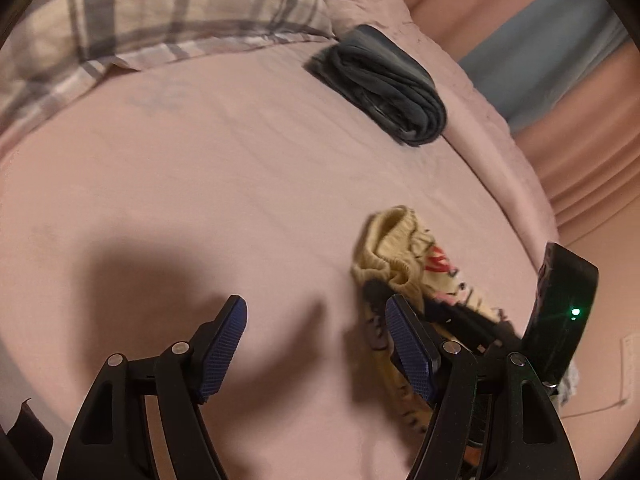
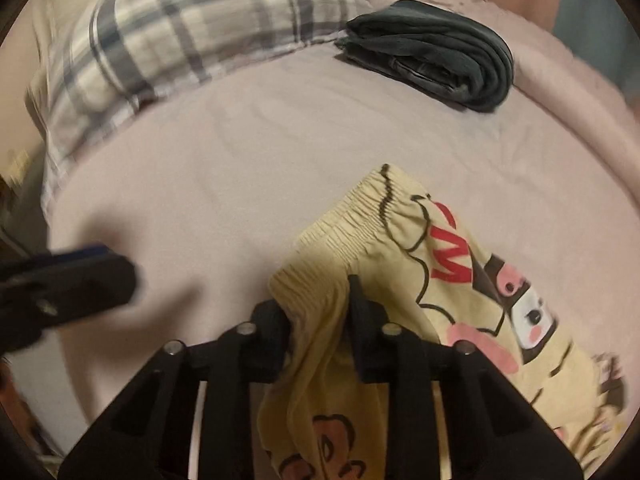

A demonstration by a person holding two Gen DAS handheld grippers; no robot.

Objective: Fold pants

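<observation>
Left wrist view: yellow cartoon-print pants (image 1: 404,264) lie bunched on the pink bedsheet (image 1: 200,160), just beside the spread, empty left gripper (image 1: 316,340).
Right wrist view: the right gripper (image 2: 320,320) is seen pinching the pants' waistband (image 2: 352,224). The hold is on one gathered corner only, so the fabric could slip or drag crooked. Beyond the pants, well apart, folded dark pants (image 2: 436,52) and a plaid pillow (image 2: 180,28) are seen; nothing blocks the sheet between.

One pair of yellow cartoon-print pants (image 2: 408,264) and one folded dark garment (image 2: 436,52) lie on one pink bed sheet (image 2: 240,168). One plaid pillow (image 2: 180,32) is visible. Two grippers appear: left gripper (image 1: 316,344), right gripper (image 2: 316,308).
</observation>
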